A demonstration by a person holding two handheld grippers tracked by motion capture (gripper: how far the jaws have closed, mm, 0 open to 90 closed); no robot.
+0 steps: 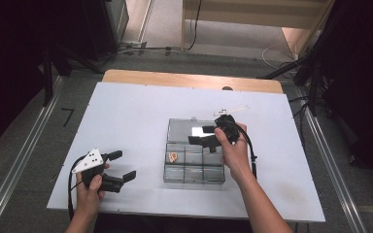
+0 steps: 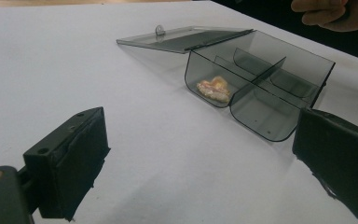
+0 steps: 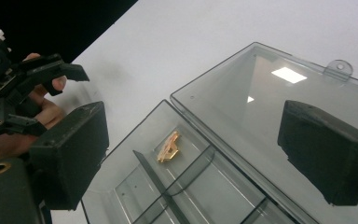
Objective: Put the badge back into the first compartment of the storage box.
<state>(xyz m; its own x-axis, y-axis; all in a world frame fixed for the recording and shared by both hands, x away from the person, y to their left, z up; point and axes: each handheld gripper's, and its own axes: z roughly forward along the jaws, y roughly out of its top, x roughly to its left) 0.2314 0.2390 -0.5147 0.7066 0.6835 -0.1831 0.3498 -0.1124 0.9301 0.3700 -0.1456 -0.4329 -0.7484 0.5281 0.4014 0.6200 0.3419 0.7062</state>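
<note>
A clear plastic box (image 1: 194, 162) lies open on the white table (image 1: 126, 116), its lid (image 1: 192, 130) folded flat behind it. One small gold piece (image 1: 174, 156) sits in the back left compartment. The right gripper (image 1: 205, 136) hovers above the box, jaws spread and empty. The left gripper (image 1: 121, 166) rests near the table's front edge, well apart from the box, jaws wide and empty

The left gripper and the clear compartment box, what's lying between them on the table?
Nothing: the high view shows bare white table between the left gripper and the clear compartment box.
</note>
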